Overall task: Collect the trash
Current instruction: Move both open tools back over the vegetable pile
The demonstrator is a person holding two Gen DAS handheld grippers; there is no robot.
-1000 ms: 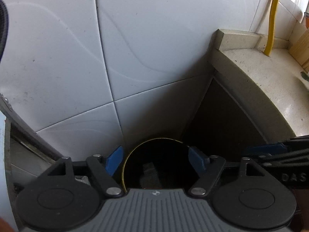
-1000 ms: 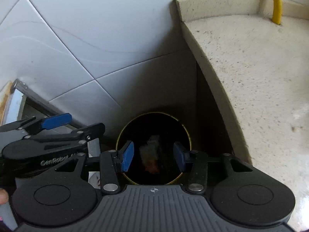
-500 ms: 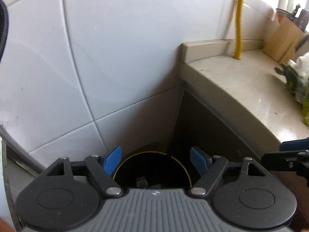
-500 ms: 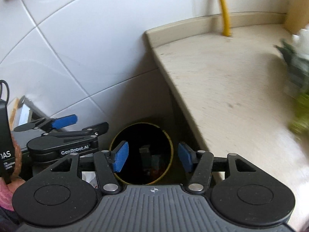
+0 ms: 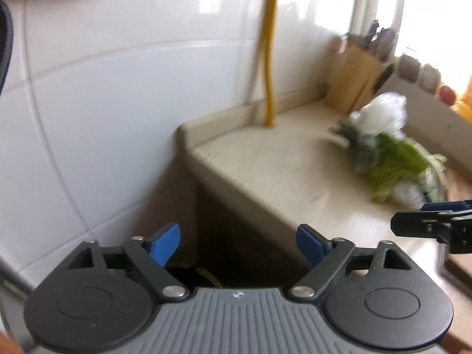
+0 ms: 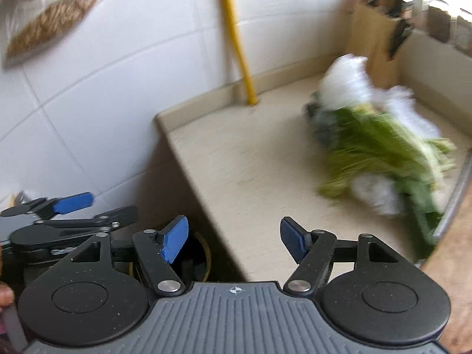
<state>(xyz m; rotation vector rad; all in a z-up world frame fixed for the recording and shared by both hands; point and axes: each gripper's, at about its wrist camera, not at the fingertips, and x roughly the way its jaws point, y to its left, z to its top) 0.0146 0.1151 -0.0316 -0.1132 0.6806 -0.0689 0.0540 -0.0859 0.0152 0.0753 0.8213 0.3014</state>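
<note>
Left gripper (image 5: 238,246) wide apart, blue pads empty, raised over the dark gap beside the table (image 5: 283,177). Right gripper (image 6: 234,243) likewise spread wide, nothing between its pads, held just right of the left one and near the table's front edge. Below both, a round dark trash bin (image 6: 203,258) with a yellowish rim, tucked on the floor between the white tiled wall (image 5: 103,103) and the table's side; only part of the rim visible past the gripper bodies, contents too dark to make out. On the table, well to the right, a blurred heap of green vegetable scraps (image 6: 380,147) mixed with crumpled white plastic or paper (image 6: 345,79), lying near a metal rim at the far right edge. Yellow pipe (image 6: 236,38) running down the wall to the table's back corner. Wooden knife block (image 5: 354,79) standing behind the heap, against the back ledge, with jars blurred beside it. Upper left in the right wrist view, a brownish packet (image 6: 50,20) hanging on the wall, smeared by motion blur.
</note>
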